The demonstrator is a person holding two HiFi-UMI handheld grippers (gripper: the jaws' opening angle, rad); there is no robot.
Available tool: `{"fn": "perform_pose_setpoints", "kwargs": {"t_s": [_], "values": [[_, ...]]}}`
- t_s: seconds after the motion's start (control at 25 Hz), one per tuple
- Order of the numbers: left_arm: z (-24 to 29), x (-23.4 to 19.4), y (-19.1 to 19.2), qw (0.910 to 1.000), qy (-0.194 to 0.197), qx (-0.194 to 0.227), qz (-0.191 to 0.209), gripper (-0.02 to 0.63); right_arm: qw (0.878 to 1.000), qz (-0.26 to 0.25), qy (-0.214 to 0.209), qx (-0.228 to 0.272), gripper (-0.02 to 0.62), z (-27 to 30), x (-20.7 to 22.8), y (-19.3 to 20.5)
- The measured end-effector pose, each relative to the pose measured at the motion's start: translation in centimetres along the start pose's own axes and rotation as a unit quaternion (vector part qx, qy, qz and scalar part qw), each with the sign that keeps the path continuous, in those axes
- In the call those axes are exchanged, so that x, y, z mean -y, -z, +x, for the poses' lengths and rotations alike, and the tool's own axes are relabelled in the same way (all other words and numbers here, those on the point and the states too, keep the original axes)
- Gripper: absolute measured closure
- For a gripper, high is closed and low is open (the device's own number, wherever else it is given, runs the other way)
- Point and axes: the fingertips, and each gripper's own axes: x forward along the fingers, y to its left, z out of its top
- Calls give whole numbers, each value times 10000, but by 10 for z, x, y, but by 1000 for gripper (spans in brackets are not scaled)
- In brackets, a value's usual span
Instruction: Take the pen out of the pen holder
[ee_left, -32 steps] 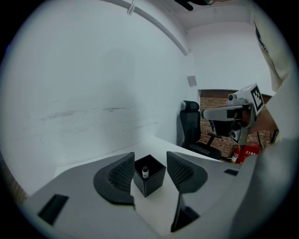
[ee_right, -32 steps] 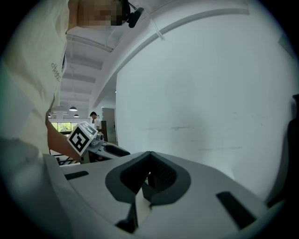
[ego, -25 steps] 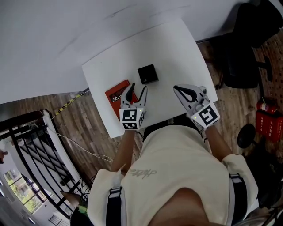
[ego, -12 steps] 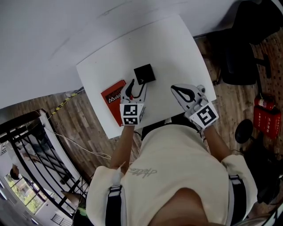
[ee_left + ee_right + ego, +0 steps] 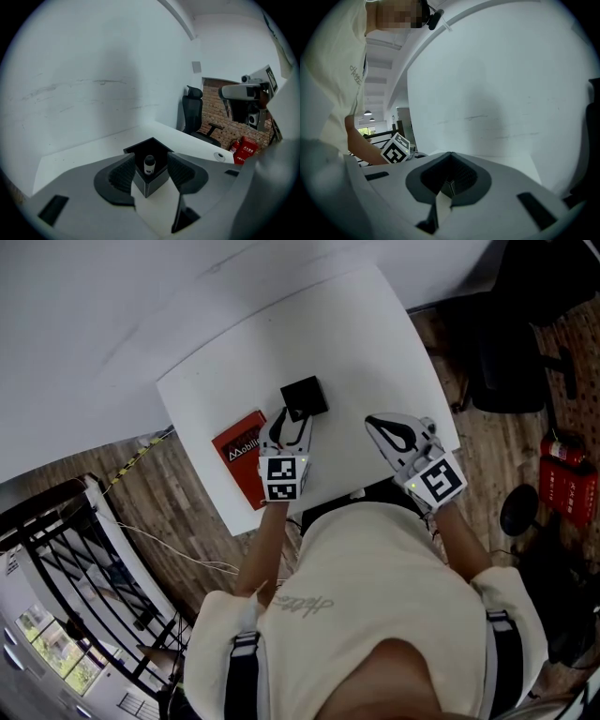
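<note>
A black square pen holder [image 5: 305,397] stands mid-table on the white table [image 5: 375,343]. In the left gripper view the pen holder [image 5: 157,182] sits close ahead, one corner toward me, and a pen [image 5: 149,163] with a white body and black cap stands upright inside it. My left gripper [image 5: 292,423] [image 5: 151,169] is open, its jaws on either side of the holder's near corner, touching nothing. My right gripper [image 5: 377,427] [image 5: 450,182] is shut and empty, held over the table's near right part.
A red book [image 5: 239,453] lies flat left of the left gripper near the table's front edge. A black office chair [image 5: 525,343] and a red fire extinguisher [image 5: 568,486] stand on the wooden floor to the right. A white wall runs behind the table.
My left gripper has moved forward to the pen holder, so its open jaws now frame the holder's near corner. The right gripper has barely shifted and stays shut.
</note>
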Motion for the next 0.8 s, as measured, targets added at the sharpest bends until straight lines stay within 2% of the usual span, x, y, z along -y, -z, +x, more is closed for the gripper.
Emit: {"fn": "perform_pose_setpoints", "kwargs": {"t_s": [0.08,0.24,0.48,0.6,0.8], "values": [[2,-1,2,10000,-20,-48,17,373,10000,17,26,26,588,2,3,-1],[5,-3,1,10000,-67,-32,14,378,9996,75,21,-282,588,-3,6,15],[4,-4,-2,9999,-129,73,38,453,10000,39,9,-64,588,3,7,5],[5,-3,2,9997,-216,3,95,514,9997,22,-51,-221,588,-1,6,14],[6,0,1,9996,-251,-9,137,525,9996,35,-42,-259,588,-7,5,14]]}}
